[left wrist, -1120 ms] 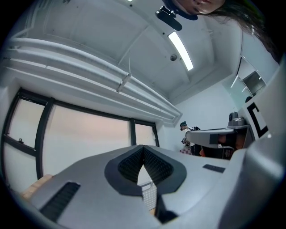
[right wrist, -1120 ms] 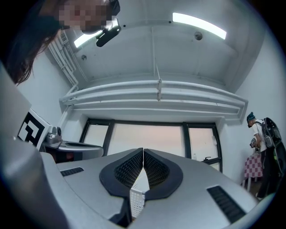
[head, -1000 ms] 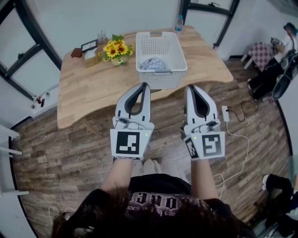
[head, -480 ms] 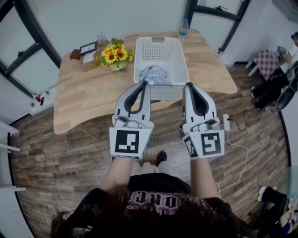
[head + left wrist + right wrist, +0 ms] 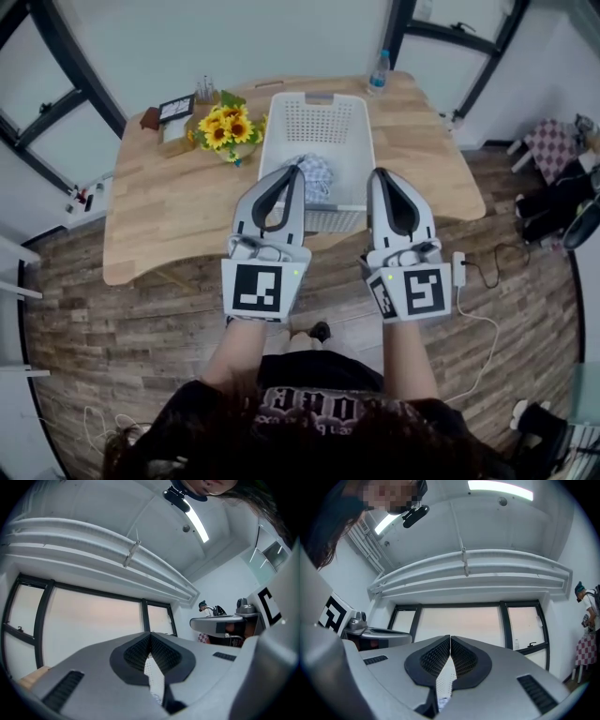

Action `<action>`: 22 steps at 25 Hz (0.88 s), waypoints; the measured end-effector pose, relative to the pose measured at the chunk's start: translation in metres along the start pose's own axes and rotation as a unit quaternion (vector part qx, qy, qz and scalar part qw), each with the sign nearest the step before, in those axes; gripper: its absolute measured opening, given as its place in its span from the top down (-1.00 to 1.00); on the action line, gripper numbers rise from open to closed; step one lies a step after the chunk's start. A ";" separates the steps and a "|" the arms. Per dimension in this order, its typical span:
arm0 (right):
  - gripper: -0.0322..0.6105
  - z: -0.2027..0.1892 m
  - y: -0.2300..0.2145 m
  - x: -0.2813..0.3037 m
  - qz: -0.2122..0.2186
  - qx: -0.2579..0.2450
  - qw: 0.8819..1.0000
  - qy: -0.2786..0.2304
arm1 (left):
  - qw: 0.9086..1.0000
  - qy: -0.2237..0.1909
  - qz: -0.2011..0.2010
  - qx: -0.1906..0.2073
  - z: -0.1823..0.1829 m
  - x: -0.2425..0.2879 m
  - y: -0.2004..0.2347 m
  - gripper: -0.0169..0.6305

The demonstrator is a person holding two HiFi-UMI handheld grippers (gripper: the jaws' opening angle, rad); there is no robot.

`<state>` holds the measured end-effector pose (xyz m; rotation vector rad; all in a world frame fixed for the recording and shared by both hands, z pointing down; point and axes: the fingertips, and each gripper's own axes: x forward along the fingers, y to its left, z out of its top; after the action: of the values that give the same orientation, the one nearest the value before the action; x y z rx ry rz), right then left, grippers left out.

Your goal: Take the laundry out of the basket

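Observation:
A white perforated laundry basket (image 5: 319,122) stands on the wooden table (image 5: 169,206), near its front edge. A blue-and-white patterned cloth (image 5: 317,176) lies bunched in the basket's near end. My left gripper (image 5: 293,170) is shut and empty, its tip over the basket's near left corner, beside the cloth. My right gripper (image 5: 378,173) is also shut and empty, at the basket's near right corner. In the left gripper view the jaws (image 5: 151,633) meet, with basket mesh showing below them. The right gripper view shows the same, with its jaws (image 5: 450,637) closed.
A vase of sunflowers (image 5: 217,132), a small picture frame (image 5: 176,109) and a water bottle (image 5: 379,70) stand at the table's back. A power strip with a white cable (image 5: 460,268) lies on the plank floor at the right. A checked stool (image 5: 553,145) stands far right.
The table and basket have come nearer in the head view. Both grippers have moved forward from short of the table to the basket's near corners, still shut.

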<state>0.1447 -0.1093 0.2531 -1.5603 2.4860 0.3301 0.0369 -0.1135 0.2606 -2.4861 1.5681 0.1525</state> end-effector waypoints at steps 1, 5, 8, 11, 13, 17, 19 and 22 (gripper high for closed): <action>0.81 -0.002 -0.004 0.004 0.003 0.001 1.000 -0.001 | 1.000 0.000 0.001 0.002 -0.001 0.006 0.000 0.95; 0.81 -0.008 -0.021 0.021 0.014 0.005 1.000 -0.004 | 1.000 0.005 0.006 0.012 -0.007 0.029 -0.002 0.95; 0.81 -0.012 -0.029 0.032 0.021 0.006 1.000 -0.006 | 1.000 0.007 0.011 0.006 -0.011 0.042 0.001 0.95; 0.81 -0.017 -0.033 0.044 0.025 0.009 1.000 -0.005 | 1.000 0.010 0.016 0.004 -0.016 0.051 0.007 0.95; 0.81 -0.022 -0.034 0.052 0.029 0.010 1.000 -0.003 | 1.000 0.012 0.019 0.002 -0.020 0.058 0.013 0.95; 0.81 -0.031 -0.037 0.067 0.033 0.012 0.999 0.003 | 1.000 0.022 0.016 -0.003 -0.032 0.073 0.021 0.95; 0.81 -0.038 -0.040 0.076 0.031 0.014 0.999 0.008 | 1.000 0.026 0.012 -0.005 -0.038 0.082 0.025 0.95; 0.81 -0.045 -0.046 0.089 0.026 0.016 0.999 0.012 | 0.999 0.031 0.006 -0.008 -0.045 0.096 0.032 0.95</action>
<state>0.1458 -0.2178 0.2673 -1.4988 2.5411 0.2792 0.0490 -0.2209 0.2822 -2.5168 1.6130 0.0927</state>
